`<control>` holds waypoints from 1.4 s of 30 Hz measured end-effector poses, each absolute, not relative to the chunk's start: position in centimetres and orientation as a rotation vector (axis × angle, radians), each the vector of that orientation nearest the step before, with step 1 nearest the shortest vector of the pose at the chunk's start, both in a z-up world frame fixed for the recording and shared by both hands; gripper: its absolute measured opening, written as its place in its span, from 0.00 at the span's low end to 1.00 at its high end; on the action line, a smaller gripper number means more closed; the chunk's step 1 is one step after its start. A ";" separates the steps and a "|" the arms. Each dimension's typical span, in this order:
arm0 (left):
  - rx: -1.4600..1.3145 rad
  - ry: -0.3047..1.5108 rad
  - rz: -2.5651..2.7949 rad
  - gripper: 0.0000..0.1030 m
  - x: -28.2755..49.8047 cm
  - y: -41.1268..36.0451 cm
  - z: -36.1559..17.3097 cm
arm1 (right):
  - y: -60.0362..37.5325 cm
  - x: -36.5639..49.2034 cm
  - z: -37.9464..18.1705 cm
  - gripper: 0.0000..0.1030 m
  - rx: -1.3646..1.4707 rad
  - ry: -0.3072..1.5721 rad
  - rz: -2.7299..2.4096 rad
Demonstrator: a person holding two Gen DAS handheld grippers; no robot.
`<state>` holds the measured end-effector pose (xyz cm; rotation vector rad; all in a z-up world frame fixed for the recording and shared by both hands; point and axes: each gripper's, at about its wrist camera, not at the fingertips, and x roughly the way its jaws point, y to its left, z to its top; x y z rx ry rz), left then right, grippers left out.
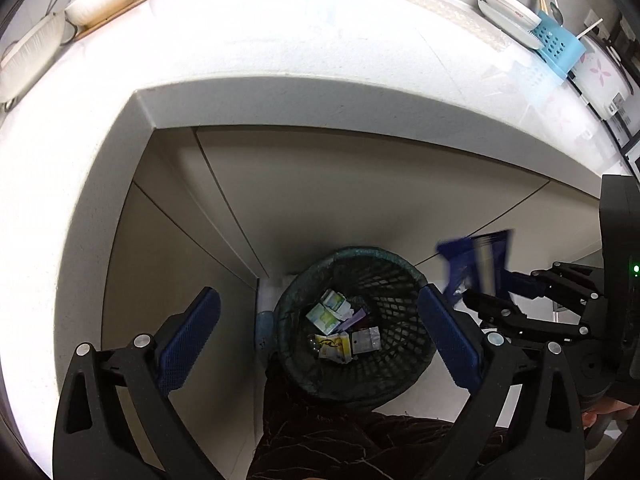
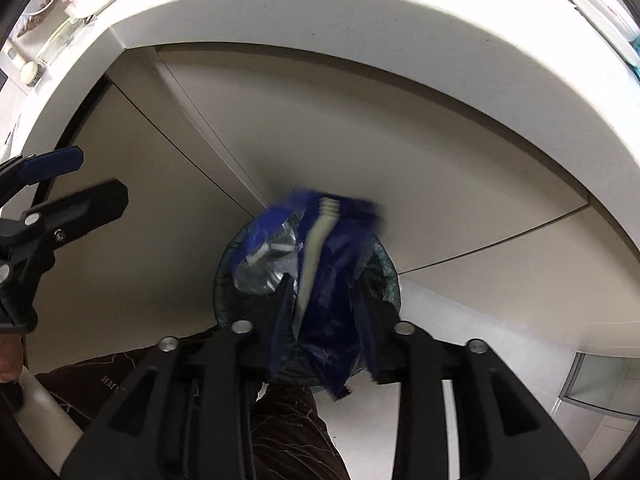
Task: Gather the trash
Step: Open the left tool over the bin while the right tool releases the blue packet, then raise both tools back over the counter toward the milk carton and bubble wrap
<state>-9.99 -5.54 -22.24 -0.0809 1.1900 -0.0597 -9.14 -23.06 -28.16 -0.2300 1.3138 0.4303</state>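
Now pinching blue wrapper point(image 2: 320, 280) in right hand-held gripper point(image 2: 324, 320) above bin point(image 1: 352, 320) at lower centre; left hand-held gripper point(image 1: 320, 344) spread, empty. Could miss rim if released off-centre.

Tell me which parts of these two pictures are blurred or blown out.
Left wrist view: the countertop is blown out by glare, and the blue wrapper is motion-smeared. Right wrist view: the same wrapper is blurred between the fingers, and the counter edge bows from fisheye distortion.
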 end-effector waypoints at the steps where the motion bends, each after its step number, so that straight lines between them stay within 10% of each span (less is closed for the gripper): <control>1: -0.083 1.193 -0.060 0.94 -10.0 -5.5 -22.3 | -23.1 -9.1 -28.2 0.38 -0.230 1.316 0.428; 19: -0.099 1.190 -0.074 0.94 -9.9 -5.4 -20.6 | -26.1 -8.6 -23.2 0.92 -0.090 1.218 0.338; 42: -0.073 1.067 -0.111 0.94 -3.5 -6.9 -8.5 | -32.9 -1.9 -8.2 0.92 -0.003 0.983 0.103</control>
